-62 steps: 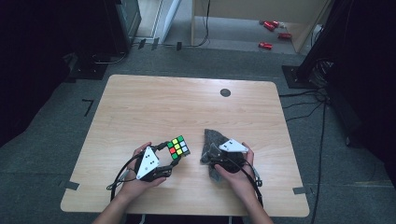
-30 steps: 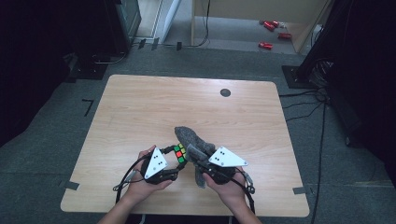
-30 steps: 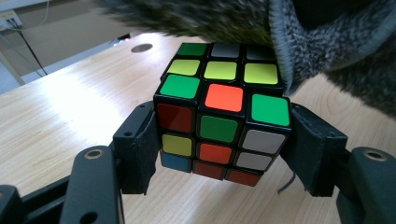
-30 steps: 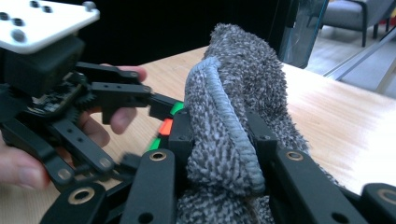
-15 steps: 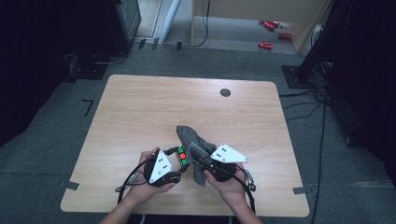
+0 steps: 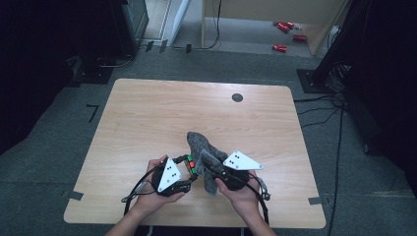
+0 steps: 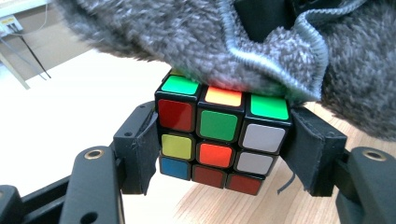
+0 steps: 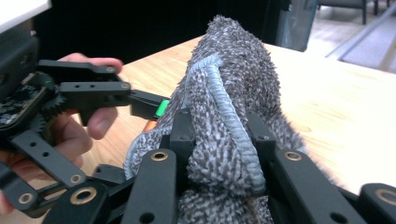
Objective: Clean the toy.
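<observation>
A colourful puzzle cube (image 7: pixel 219 133) is clamped between the two black pads of my left gripper (image 7: pixel 219 149), its stickers green, orange, red, yellow and white. In the high view the cube (image 6: pixel 191 165) sits near the table's front edge with the left gripper (image 6: pixel 189 169) around it. A grey fluffy cloth (image 6: pixel 201 147) drapes over the cube's top (image 7: pixel 261 42). My right gripper (image 8: pixel 219 144) is shut on a bunched fold of that cloth (image 8: pixel 229 93), which it presses onto the cube from the right (image 6: pixel 209 169).
The wooden table (image 6: pixel 162 113) has a dark round grommet (image 6: pixel 237 97) at the back. Cables trail from both grippers over the front edge. Red objects (image 6: pixel 282 37) lie on the floor beyond the table. Dark equipment stands on both sides.
The right gripper has carried the cloth leftward onto the cube. The cloth now covers most of the cube, which showed freely two seconds ago. The left hand stayed put.
</observation>
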